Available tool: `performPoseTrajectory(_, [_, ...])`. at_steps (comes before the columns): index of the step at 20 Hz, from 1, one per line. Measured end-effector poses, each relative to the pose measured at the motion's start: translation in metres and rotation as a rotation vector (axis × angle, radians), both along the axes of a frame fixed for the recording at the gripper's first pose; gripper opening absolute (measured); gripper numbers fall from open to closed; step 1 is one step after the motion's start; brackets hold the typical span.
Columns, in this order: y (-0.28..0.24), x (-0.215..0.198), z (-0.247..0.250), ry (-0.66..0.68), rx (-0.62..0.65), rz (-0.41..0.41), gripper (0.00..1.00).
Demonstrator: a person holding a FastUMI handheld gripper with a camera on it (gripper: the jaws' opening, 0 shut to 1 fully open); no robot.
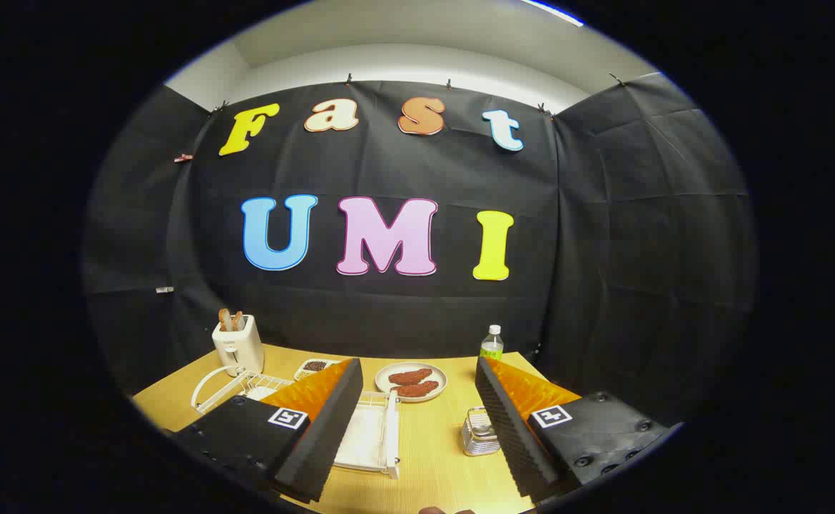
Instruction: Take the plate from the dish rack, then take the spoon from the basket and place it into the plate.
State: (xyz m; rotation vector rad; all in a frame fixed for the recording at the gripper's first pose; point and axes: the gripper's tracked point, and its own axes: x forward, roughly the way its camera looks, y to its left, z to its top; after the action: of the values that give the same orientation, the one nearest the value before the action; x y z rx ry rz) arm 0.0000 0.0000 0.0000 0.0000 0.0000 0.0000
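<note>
My gripper (417, 361) hangs open above the wooden table (435, 471), with nothing between its fingers. The white wire dish rack (219, 389) stands to the left, half hidden behind the left finger (325, 421); its white drip tray (371, 437) shows between the fingers. Something white and plate-like (260, 391) lies in the rack, mostly covered. A small metal mesh basket (479, 432) sits just inside the right finger (510, 421), with metal cutlery in it that is too small to make out.
A white toaster (238, 344) with bread slices stands at the back left. Beyond the fingertips are a round plate with brown food (411, 382), a small dish of dark bits (314, 367) and a water bottle (491, 344). Black cloth walls close the table's far side.
</note>
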Motion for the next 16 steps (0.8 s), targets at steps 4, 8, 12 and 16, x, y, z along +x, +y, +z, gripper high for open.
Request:
performPoseTrajectory(4, [0.009, -0.004, 0.001, -0.005, -0.003, 0.020, 0.97])
performPoseTrajectory(8, [0.011, -0.003, 0.002, -0.002, 0.010, 0.022, 0.97])
performPoseTrajectory(12, [0.008, 0.004, 0.008, -0.014, 0.020, -0.001, 0.97])
performPoseTrajectory(16, [0.011, 0.009, 0.008, -0.017, 0.035, 0.007, 0.97])
